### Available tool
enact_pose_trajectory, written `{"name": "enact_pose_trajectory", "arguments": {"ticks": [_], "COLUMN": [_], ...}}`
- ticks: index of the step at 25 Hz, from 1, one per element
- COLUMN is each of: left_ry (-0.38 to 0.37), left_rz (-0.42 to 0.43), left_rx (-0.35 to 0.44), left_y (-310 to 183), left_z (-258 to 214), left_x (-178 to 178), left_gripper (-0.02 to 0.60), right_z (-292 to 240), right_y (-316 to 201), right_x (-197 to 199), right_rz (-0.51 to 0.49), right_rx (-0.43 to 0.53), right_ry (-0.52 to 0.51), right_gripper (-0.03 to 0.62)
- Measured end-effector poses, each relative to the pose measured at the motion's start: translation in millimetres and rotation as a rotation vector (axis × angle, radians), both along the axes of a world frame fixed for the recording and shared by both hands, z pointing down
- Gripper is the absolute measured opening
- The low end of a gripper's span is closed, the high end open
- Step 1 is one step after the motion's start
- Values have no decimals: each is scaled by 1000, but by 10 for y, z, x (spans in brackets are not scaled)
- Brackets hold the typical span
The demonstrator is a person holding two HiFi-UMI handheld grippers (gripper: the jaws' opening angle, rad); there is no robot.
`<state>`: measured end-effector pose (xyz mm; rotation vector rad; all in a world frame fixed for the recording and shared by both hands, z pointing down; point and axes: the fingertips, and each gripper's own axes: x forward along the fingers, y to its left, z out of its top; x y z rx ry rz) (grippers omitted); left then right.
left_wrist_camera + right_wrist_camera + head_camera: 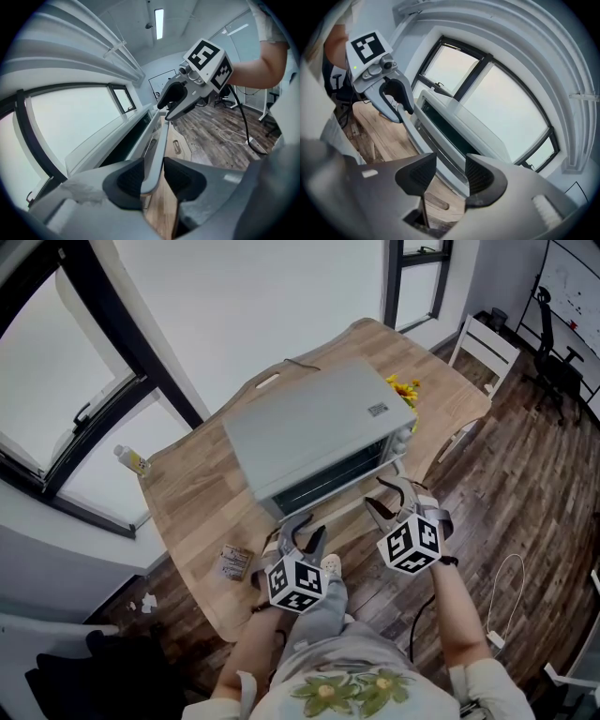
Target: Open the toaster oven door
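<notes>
The wooden table (187, 512) is carrying the toaster oven (314, 427), yellow flowers (403, 390) are lying just beside it, and a small packet (233, 562) is resting near the table's edge.

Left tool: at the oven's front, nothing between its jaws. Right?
Not quite. The left tool is at the front of the oven, but its jaws are not empty: the door handle runs between them. The left gripper view shows it.
</notes>
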<state>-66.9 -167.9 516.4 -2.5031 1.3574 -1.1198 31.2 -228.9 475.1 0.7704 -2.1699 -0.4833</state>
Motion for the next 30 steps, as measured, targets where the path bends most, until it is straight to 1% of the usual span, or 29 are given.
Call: {"name": "enact_pose_trajectory", "arguments": {"ticks": [2,5,11,13,17,22,27,29,30], "left_ry": [-4,-21,-41,-42,-39,0,20,53,85], "left_rz": [7,19,51,57,76,101,103,100,94], "left_rx": [1,6,4,2,5,10,15,7,-3], "left_y": [40,100,190,208,263,301,341,353,361], "left_z": [9,37,119,132,149,149,127,123,107], "left_x": [19,55,125,137,165,190,210,218,223], "left_gripper": [138,132,120,116,109,104,103,103,103], "right_z": [-70,-89,106,154,210,273,273,284,290], "right_y": [3,19,112,118,144,199,227,235,239], "right_x": [-40,-120,-281,-321,-379,-409,-398,-392,-390], "right_rz": [-11,-42,-107,-118,-132,-133,-109,-103,-98], "right_rx": [17,27,-7,-10,-18,-23,-6,0,5], "right_ry": [-7,17,87,106,134,147,144,143,141], "right_gripper": [195,195,186,171,163,112,97,97,97]}}
